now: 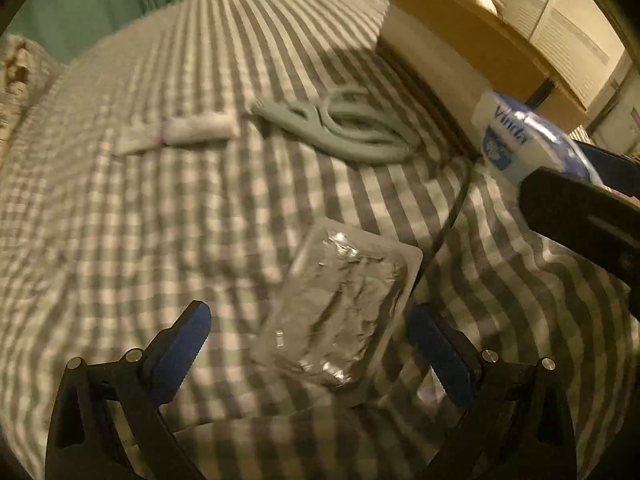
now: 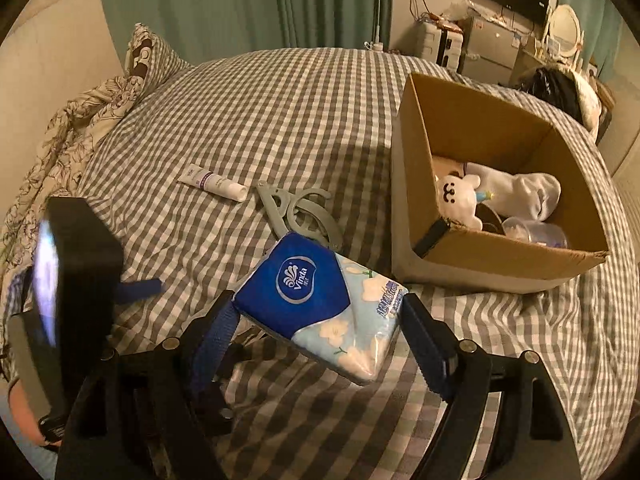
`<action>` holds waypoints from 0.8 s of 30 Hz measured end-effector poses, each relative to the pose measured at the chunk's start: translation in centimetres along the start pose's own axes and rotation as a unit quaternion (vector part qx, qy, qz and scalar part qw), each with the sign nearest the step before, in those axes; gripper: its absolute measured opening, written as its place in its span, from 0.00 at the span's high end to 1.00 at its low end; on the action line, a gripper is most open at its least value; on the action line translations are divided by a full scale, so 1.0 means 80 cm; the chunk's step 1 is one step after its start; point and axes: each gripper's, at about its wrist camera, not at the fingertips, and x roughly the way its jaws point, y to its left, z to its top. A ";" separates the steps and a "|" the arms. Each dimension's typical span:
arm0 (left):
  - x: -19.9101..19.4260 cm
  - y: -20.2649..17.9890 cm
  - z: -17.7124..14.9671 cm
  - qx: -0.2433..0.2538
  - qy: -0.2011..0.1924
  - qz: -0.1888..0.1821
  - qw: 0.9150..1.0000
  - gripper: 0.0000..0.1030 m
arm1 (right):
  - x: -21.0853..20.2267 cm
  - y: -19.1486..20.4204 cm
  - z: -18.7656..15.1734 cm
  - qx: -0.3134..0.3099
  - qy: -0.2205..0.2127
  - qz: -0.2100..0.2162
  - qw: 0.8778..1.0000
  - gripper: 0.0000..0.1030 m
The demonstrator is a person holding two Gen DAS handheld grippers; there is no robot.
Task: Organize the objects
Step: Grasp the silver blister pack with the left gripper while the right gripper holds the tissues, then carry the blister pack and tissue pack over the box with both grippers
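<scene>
My right gripper is shut on a blue Vinda tissue pack and holds it above the checked bed, left of the open cardboard box; the pack also shows in the left wrist view. My left gripper is open, its fingers either side of a clear plastic blister pack lying on the bed. A white tube and a grey-green folding hanger lie further out.
The box holds a white plush toy, a white sock and a clear cup. A dark cable runs beside the blister pack. Pillows lie at the left, furniture beyond the bed.
</scene>
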 end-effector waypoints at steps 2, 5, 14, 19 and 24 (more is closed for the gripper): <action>0.016 -0.005 0.004 0.006 0.024 -0.014 1.000 0.00 | 0.004 -0.005 -0.002 0.007 0.005 0.008 1.000 0.21; 0.030 -0.010 0.008 0.006 0.039 -0.030 0.999 0.02 | 0.013 -0.012 -0.003 0.020 0.016 0.014 1.000 0.21; -0.001 -0.012 -0.005 -0.001 0.001 -0.017 1.000 0.28 | 0.015 -0.009 -0.002 0.016 0.018 0.002 1.000 0.21; -0.057 -0.005 -0.022 -0.028 -0.053 -0.012 0.998 0.29 | -0.017 0.002 -0.003 -0.005 -0.017 -0.008 1.000 0.21; -0.125 -0.002 -0.025 -0.045 -0.113 0.001 0.993 0.30 | -0.062 0.009 -0.007 -0.022 -0.054 -0.016 0.998 0.21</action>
